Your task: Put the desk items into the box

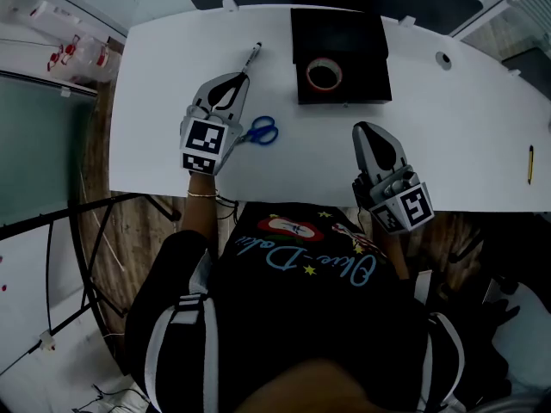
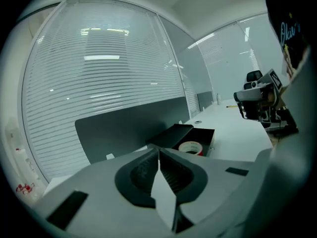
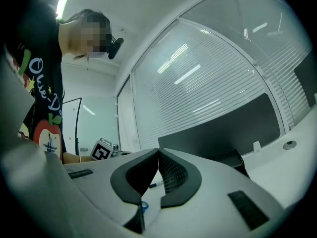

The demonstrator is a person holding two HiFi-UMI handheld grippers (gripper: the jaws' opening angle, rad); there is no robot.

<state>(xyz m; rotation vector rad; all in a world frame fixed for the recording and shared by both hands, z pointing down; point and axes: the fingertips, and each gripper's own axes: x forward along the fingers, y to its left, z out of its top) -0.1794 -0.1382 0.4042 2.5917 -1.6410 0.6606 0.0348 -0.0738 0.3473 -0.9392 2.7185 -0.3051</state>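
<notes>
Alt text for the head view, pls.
Looking down on a white desk: a person holds two shut grippers, the left gripper beside blue scissors and a marker, the right gripper over bare desk near the front edge. A black box at the back edge holds a tape roll; a yellow pencil lies far right.

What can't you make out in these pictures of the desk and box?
Head view: box interior too dark to tell anything beyond the tape roll.
Head view: thin yellow item near the right edge of the desk, too small to identify.
Right gripper view: scissors mostly hidden by the right tongs; only a blue sliver shows.
</notes>
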